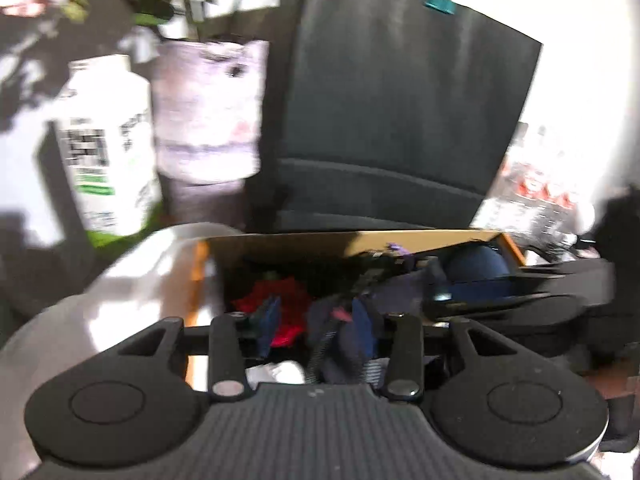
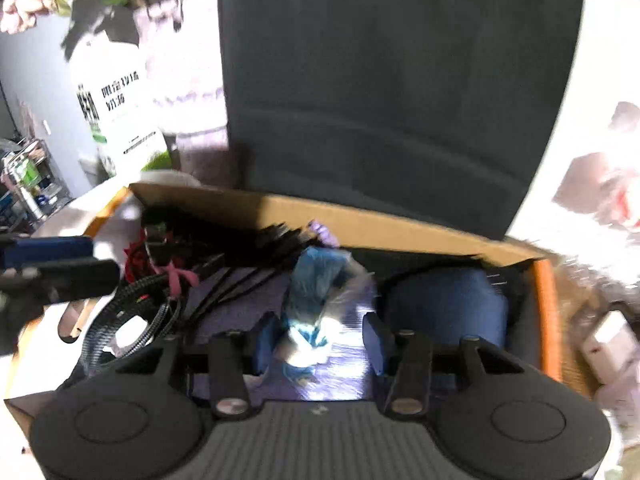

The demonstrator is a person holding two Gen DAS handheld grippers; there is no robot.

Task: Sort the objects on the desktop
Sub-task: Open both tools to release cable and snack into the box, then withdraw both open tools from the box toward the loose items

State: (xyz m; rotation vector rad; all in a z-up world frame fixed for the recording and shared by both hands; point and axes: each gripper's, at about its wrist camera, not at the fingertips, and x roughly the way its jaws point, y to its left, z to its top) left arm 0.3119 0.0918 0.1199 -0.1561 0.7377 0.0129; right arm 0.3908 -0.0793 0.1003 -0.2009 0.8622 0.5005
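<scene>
An open cardboard box [image 2: 360,226] holds black cables [image 2: 132,320], a red item [image 2: 134,258], a dark blue roll [image 2: 444,304] and a clear bag with blue contents [image 2: 316,292]. My right gripper [image 2: 320,340] hangs over the box, jaws open around the near end of that bag. My left gripper [image 1: 316,326] is open above the box's left part, over the red item [image 1: 286,304] and a braided cable [image 1: 320,348]. The right gripper shows in the left wrist view [image 1: 520,292]. The left gripper shows at the left of the right wrist view [image 2: 60,272].
A dark grey upright panel [image 1: 400,120] stands just behind the box. A white bottle [image 1: 108,152], a pale vase of flowers [image 1: 208,112] and a white bowl rim [image 1: 132,276] are at the left. A white adapter [image 2: 612,340] lies right of the box.
</scene>
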